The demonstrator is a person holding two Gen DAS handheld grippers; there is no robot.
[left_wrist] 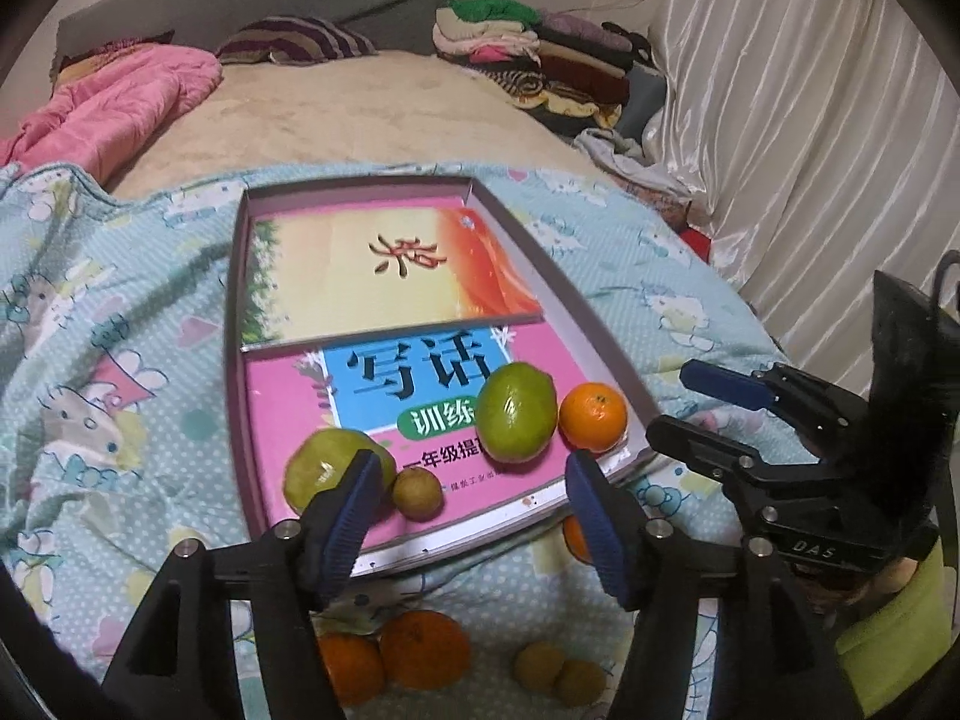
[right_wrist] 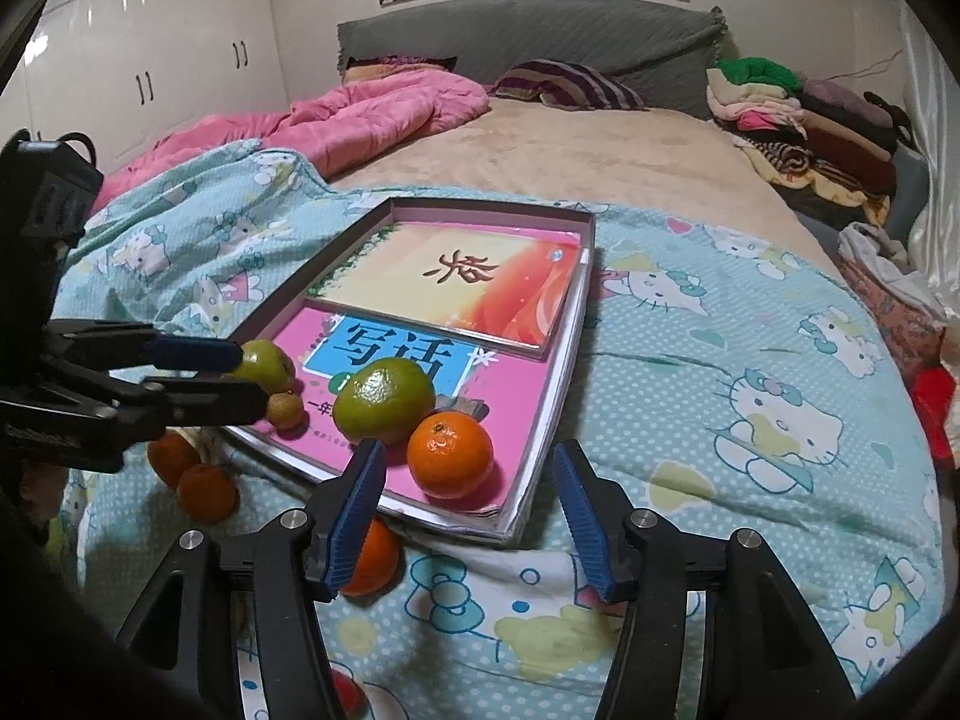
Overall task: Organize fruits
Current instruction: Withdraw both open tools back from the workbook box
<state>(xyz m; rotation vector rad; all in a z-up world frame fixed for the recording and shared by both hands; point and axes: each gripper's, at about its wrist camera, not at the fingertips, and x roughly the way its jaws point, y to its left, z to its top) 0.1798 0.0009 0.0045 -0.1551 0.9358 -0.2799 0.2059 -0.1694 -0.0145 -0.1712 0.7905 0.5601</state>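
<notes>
Left tongs: the left tongs [left_wrist: 474, 462] stand about half open and hold nothing; they hang over the near end of the box [left_wrist: 235, 300].
Right tongs: the right tongs [right_wrist: 469, 450] are parted to a similar width and are also empty, just short of the box's near corner.
Task's things: the fruit is split. 4 pieces lie on the pink book [left_wrist: 540, 354] inside the box, just ahead of the tong tips. 5 lie on the quilt [left_wrist: 120, 300] under and behind the tips.
Green fruits: 2, both in the box. One green fruit [left_wrist: 519, 411] is ahead of the left tongs' gap, the other green fruit [left_wrist: 327, 468] just beyond their left finger.
Oranges: 4. One orange [left_wrist: 593, 417] is in the box ahead of the right finger. A pair of oranges [left_wrist: 423, 648] lies on the quilt below the left tongs, and a lone orange [left_wrist: 574, 540] is half hidden behind the right finger.
Small brown fruits: 3. One small brown fruit [left_wrist: 417, 492] is in the box beside the left finger; 2 brown ones [left_wrist: 540, 666] lie on the quilt beneath the gap.
Step in hand: probably fetching the next loose fruit from the quilt.
Doing it well: draw the tongs back clear of the box, open wider for an orange, come down straight so both pads meet the fruit's middle, and squeeze gently; round fruit rolls on soft bedding.
Placing: set like beside like, low, so nothing already in the box gets knocked.
</notes>
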